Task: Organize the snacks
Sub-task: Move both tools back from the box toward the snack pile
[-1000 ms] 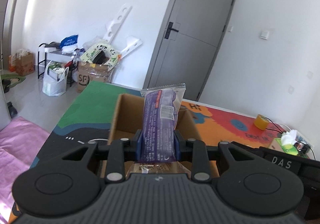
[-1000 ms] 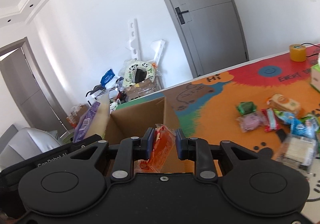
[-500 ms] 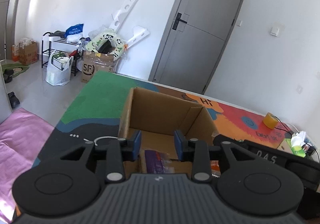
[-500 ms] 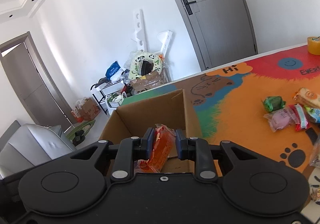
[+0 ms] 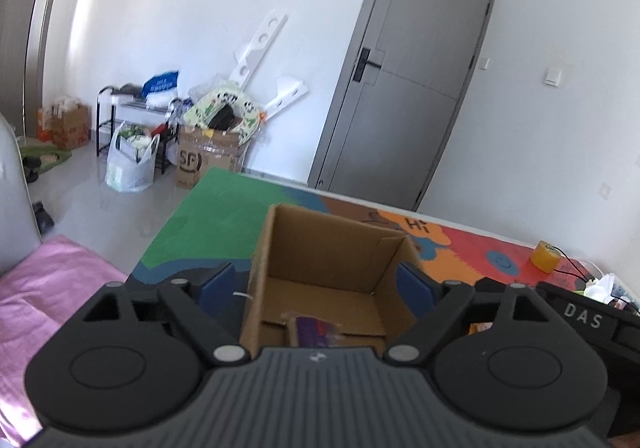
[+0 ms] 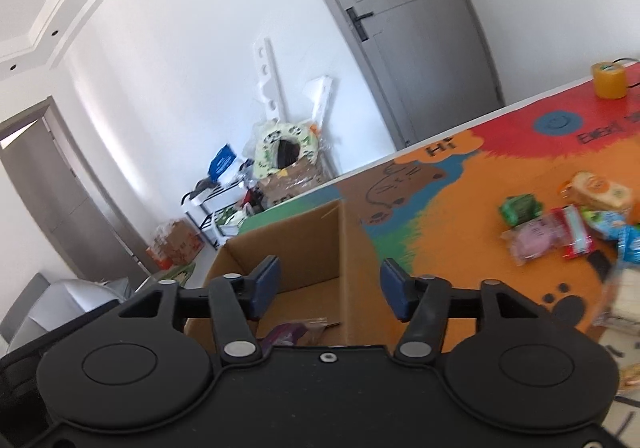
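Observation:
An open cardboard box (image 5: 332, 248) (image 6: 304, 248) stands on the colourful table mat. A purple snack packet (image 5: 314, 330) (image 6: 286, 332) lies on the box floor. My left gripper (image 5: 316, 290) hovers over the box's near edge, its jaws opening wide with nothing between them. My right gripper (image 6: 328, 290) is above the box's right side, its jaws also opening and empty. The orange packet is out of sight. Several loose snacks (image 6: 560, 224) lie on the mat to the right of the box.
A yellow tape roll (image 5: 544, 256) (image 6: 608, 79) sits at the table's far right. A tissue box (image 5: 600, 288) and the other gripper's black body (image 5: 580, 320) are at the right. Clutter, boxes and a rack (image 5: 132, 119) stand by the far wall beside a grey door.
My left gripper let go of the purple packet, which now lies in the box, and spread wide. My right gripper released the orange packet and opened.

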The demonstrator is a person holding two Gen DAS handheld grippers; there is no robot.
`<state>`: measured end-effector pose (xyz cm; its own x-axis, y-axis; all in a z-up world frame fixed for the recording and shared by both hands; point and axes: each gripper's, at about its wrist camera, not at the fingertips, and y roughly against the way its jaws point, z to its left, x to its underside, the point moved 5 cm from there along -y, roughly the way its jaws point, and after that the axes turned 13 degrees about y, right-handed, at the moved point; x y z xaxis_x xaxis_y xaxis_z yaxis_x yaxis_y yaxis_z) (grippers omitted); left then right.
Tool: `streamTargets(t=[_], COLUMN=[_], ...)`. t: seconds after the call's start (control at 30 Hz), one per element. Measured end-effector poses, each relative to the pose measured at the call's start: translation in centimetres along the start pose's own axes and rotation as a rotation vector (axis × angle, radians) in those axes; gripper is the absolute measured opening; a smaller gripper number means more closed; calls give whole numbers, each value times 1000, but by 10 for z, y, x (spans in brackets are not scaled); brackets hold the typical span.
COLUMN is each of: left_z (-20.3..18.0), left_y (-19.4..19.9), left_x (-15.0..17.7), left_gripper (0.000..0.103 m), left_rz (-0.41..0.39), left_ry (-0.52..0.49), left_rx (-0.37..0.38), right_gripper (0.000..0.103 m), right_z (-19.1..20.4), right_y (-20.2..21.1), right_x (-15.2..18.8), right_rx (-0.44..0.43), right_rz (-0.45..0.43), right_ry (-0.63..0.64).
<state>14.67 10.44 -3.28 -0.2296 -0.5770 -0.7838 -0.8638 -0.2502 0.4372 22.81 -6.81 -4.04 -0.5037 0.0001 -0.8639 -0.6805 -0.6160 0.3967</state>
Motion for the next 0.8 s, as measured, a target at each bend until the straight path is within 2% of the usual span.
streamTargets(t=[0.13,0.2,0.27,0.53,0.8], left_z=[-13,-22,-30,-57,-89], left_y=[6,9,12,27,30], left_x=[4,8,11,21,43], left_gripper=[93,96,97,96,96], left_rz=[9,28,45,5,42], left_ry=[-14,-33,-56,-106,-148], left_rx=[19,45,39,85,146], right_gripper=[89,97,102,103,103], right_z=[-12,-19,-27,-54,-91], right_y=[21,31,40,69,98], right_x=[0,1,1,3,6], right_rx=[65,88,104,175,243], right_rz=[-22,-32,-39,-61,-87], right_ry=[24,35,37,50,18])
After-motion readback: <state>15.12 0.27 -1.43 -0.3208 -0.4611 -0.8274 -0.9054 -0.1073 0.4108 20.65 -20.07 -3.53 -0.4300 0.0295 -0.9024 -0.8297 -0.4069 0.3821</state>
